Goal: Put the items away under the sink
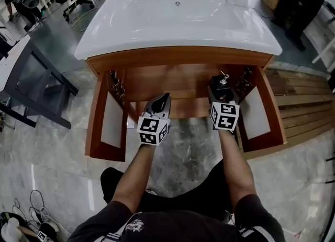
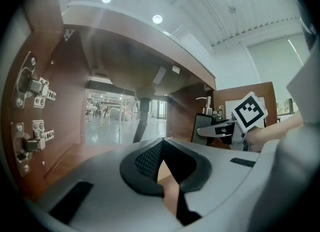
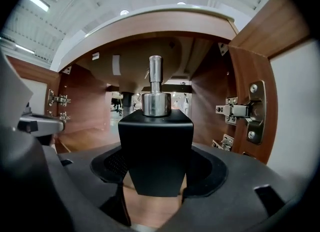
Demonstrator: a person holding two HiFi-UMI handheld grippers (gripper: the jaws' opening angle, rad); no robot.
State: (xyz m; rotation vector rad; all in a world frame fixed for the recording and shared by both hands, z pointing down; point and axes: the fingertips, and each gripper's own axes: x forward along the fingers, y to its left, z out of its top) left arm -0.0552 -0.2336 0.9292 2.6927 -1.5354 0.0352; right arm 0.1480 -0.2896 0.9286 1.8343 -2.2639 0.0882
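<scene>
Placing step, I judge: the right hand-held gripper (image 3: 156, 165) clamps a black pump bottle (image 3: 156, 143) before the open cabinet (image 1: 172, 81) (mid-frame, under the sink (image 1: 178, 24)). The left hand-held gripper (image 2: 161, 148) is closed and empty. Next, probably: set the bottle inside, upright.

White sink basin (image 1: 178, 21) at top, red-brown wooden cabinet (image 1: 178, 57) below; black dispenser (image 3: 156, 146) with silver pump, centre; black-and-white patterned marker cube (image 1: 153, 129); grey mottled floor (image 1: 183, 154)
</scene>
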